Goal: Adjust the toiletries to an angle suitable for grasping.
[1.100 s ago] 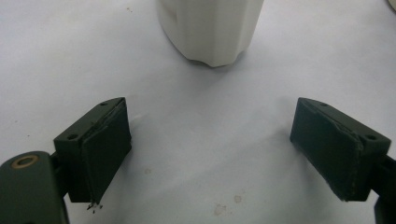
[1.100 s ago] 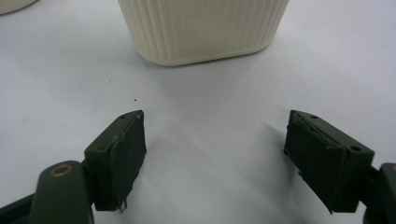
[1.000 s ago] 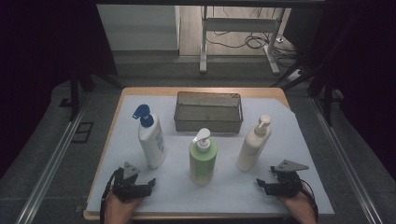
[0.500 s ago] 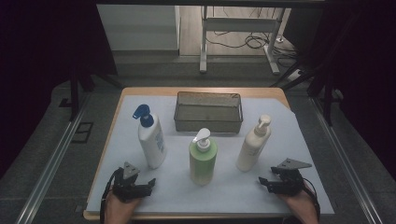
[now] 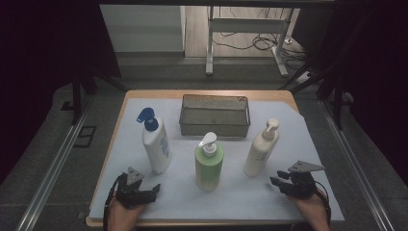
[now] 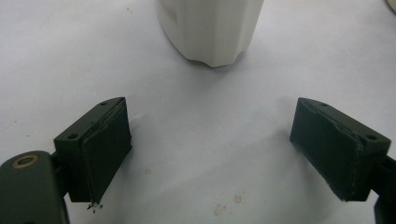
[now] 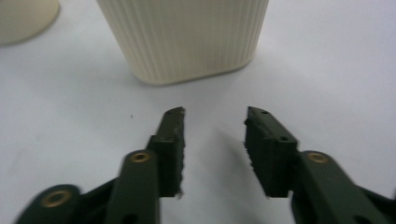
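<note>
Near the table's front right corner we see the right gripper [image 5: 278,183] narrowing its empty jaws just short of the cream bottle [image 5: 260,149]. Front left, the left gripper [image 5: 153,189] gapes wide, empty, before the white bottle [image 5: 157,147].

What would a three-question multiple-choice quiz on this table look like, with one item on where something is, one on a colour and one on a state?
1. Where is the wire basket?
A. behind the three bottles
B. in front of them
C. on the floor

2. What colour is the middle bottle?
A. red
B. green
C. black

3. What is between the jaws of the right gripper?
A. a bottle
B. a cloth
C. nothing

Answers: 1 A, it sits at the far side of the table. 2 B, its body is green with a white pump. 3 C, the cream bottle stands apart beyond the jaws.
</note>
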